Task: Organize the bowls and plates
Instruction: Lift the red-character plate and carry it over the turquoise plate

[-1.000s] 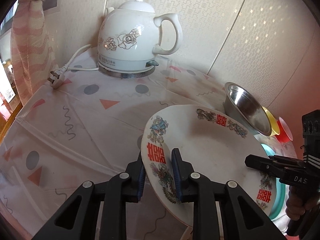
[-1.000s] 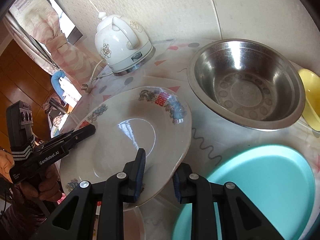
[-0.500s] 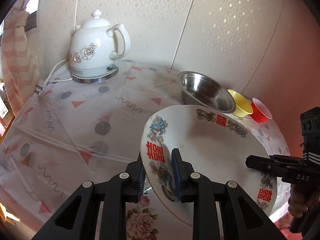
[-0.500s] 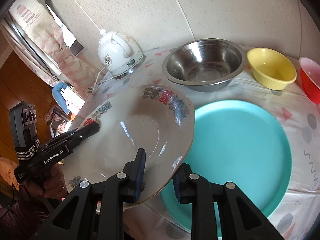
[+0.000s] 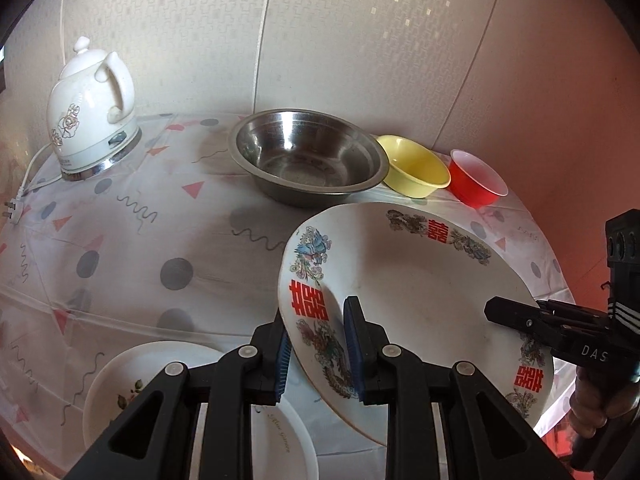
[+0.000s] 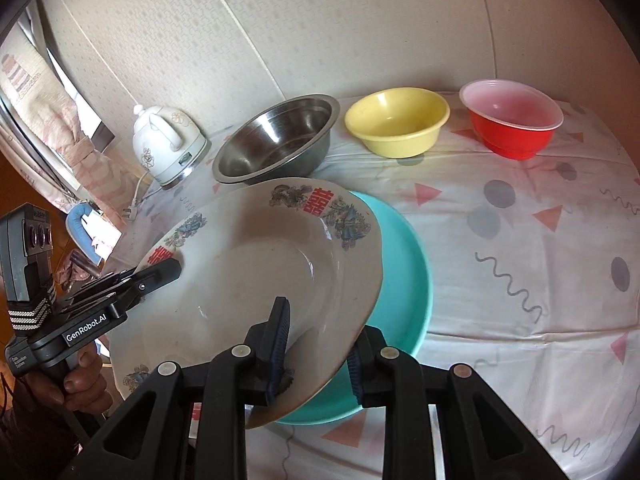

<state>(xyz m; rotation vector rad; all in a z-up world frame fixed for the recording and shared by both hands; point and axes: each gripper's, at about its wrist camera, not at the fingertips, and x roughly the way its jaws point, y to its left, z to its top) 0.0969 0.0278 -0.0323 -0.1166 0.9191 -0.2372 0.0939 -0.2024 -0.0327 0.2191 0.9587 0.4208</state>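
1. Left hand-held gripper [image 5: 316,354]: jaws narrow and clamped on the rim of the decorated plate [image 5: 404,292], at about 8 o'clock of the plate in the left wrist view. The pads cover only a short stretch of the edge.
2. Right hand-held gripper [image 6: 316,354]: jaws narrow and clamped on the opposite rim of the same plate, at about 6 o'clock of it in the right wrist view. One pad lies on the upper face; the other is mostly hidden beneath.
3. Location of the task's thing: the decorated plate is held tilted, clear of the surface [image 6: 540,280], and overlaps the teal plate [image 6: 408,276] beneath it. Whether the two touch cannot be told.
4. Risk, slip: glazed ceramic held by two small edge grips. If either grip loosens before the plate is supported, the judgement is that it would pivot on the other and drop.
5. Risk, twist: uneven travel of the two hands would lever the rim in the pads and could chip it or work it loose.
6. Risk, impact: setting the plate down tilted would land one edge first on the teal plate, inviting a knock or an off-centre stack.
7. Risk, collision: the steel bowl [image 5: 306,160] stands at 12 o'clock, near the plate's far rim, with the yellow bowl [image 5: 414,170] and red bowl [image 5: 478,178] toward 1 o'clock. A forward overshoot could strike them.
8. The floral plate [image 5: 132,392] lies at 7 o'clock under the left hand-held gripper; a low pass could clip it.
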